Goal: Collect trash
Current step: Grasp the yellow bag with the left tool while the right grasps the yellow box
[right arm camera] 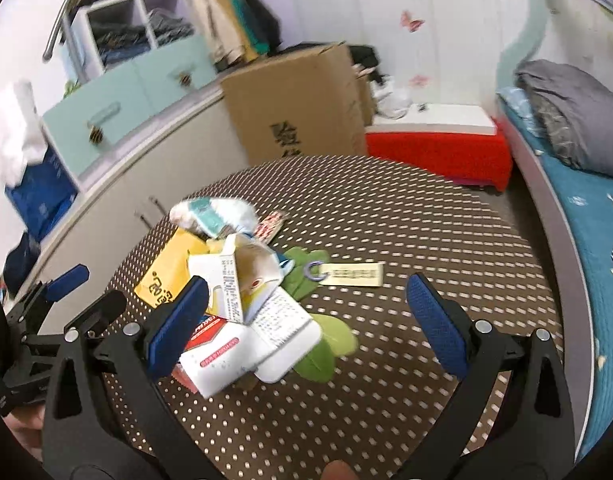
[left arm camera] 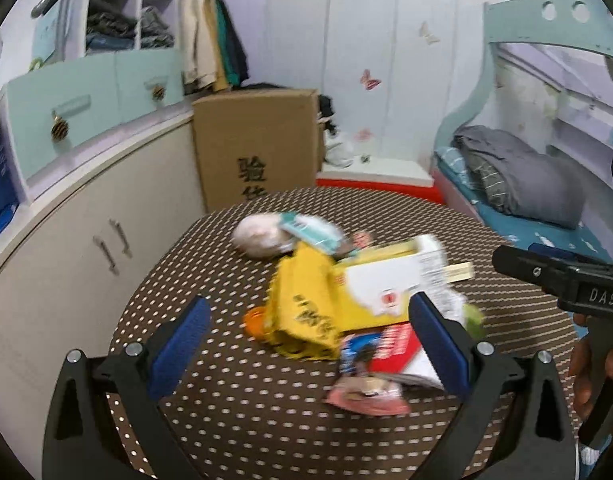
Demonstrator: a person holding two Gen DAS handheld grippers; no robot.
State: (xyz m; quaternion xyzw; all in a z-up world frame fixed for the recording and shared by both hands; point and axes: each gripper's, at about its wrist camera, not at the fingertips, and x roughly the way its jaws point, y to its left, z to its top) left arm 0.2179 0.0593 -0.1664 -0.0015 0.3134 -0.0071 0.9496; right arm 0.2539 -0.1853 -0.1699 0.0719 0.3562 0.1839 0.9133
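Both grippers spread over the trash pile, nothing picked up yet.

The trash pile lies heaped at the middle of the dotted desk: a yellow wrapper, a white-and-yellow carton, a red-and-white packet, green scraps, and a paper tag lying a little apart to the right. The left gripper and right gripper both hover with fingers released, holding nothing. This looks like the approach step; next, one gripper likely needs to lower onto a single loose item at the near edge and clench, as the pieces overlap and blur hides their edges.
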